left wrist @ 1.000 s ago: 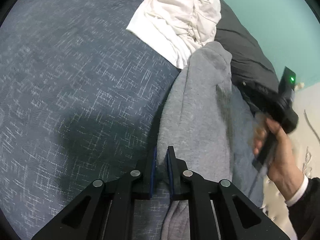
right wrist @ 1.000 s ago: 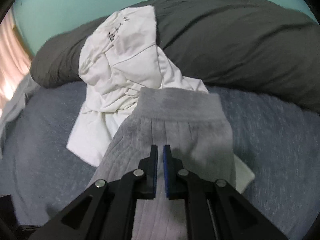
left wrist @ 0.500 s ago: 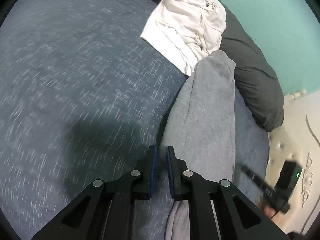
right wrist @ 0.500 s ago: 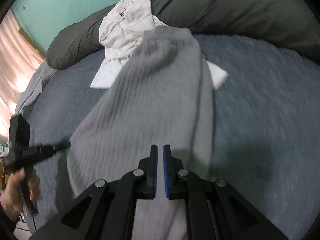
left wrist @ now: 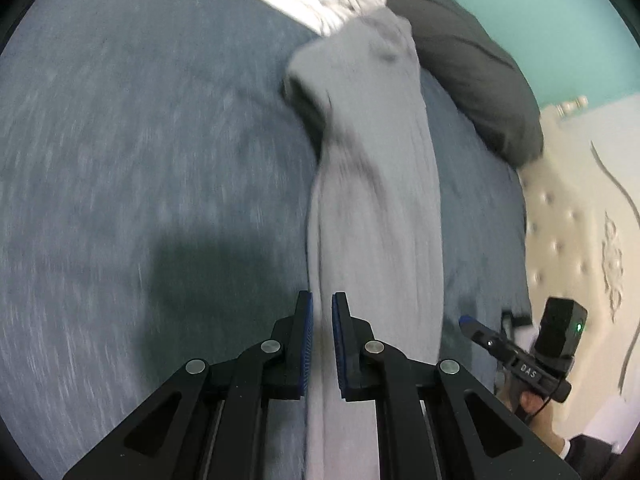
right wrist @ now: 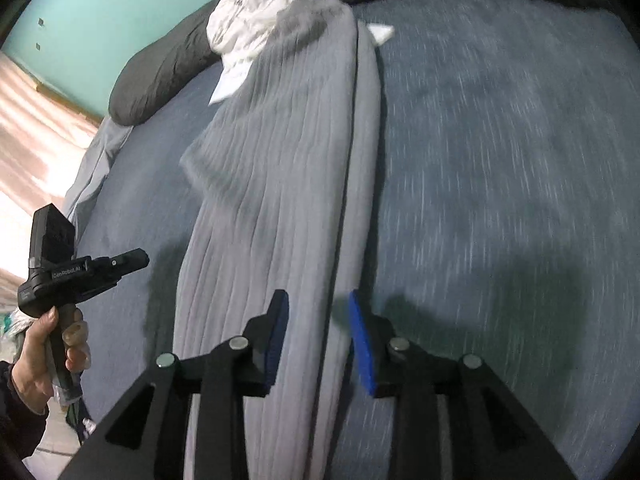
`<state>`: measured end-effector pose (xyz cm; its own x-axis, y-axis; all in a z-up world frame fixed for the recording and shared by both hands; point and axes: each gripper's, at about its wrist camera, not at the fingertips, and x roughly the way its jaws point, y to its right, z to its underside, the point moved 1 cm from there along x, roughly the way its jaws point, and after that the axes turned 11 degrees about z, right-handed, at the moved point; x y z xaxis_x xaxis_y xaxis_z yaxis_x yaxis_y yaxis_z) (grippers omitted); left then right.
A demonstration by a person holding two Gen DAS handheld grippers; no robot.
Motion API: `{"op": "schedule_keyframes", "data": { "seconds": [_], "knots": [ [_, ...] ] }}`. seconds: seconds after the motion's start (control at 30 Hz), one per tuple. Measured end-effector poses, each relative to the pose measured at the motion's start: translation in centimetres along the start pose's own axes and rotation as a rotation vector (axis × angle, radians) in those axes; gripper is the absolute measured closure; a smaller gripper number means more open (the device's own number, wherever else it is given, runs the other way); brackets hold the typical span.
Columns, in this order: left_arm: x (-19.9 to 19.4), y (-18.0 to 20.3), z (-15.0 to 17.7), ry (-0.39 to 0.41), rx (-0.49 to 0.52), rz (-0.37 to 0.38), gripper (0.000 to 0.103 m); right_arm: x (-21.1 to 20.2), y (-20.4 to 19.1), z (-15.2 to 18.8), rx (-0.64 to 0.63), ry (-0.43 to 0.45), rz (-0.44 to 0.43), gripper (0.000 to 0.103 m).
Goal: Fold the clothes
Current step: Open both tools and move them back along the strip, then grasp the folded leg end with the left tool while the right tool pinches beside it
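- Nearest us, our left gripper point(left wrist: 321, 344) has its blue pads drawn narrow onto the near hem of the long grey ribbed knit garment point(left wrist: 376, 216), which runs straight ahead from between them.
- Our right gripper point(right wrist: 319, 334) is opening; the same garment's folded edge lies between its blue pads, and they no longer press on it.
- We judge the knit soft, light and limp: it will sag and stretch when lifted, so we would take it by hem corners or along the fold.
- It lies stretched over the blue-grey flecked bedspread point(right wrist: 500, 160), away from both tools.
- Beyond its far end sits one crumpled white cotton garment point(right wrist: 244, 28), then a dark grey bolster pillow point(left wrist: 472, 72).
- Count: two garments, two grippers, one pillow.
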<state>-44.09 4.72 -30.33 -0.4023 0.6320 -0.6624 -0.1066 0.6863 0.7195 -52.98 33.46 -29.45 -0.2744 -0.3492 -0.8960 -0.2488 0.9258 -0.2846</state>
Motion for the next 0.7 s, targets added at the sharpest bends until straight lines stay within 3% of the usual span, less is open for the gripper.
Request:
{"op": "schedule_keyframes", "data": {
  "seconds": [0.4,0.7],
  "knots": [
    [-1.4,1.4,14.1,-0.141,-0.02,0.017,0.092,-3.8,-1.8,12.3,-0.04,-0.133,-0.069,0.07],
    [-2.4,1.1,20.6,-0.182,-0.049,0.004,0.092,-5.6,-1.4,18.9,0.011,-0.179,-0.076,0.062]
  ]
}}
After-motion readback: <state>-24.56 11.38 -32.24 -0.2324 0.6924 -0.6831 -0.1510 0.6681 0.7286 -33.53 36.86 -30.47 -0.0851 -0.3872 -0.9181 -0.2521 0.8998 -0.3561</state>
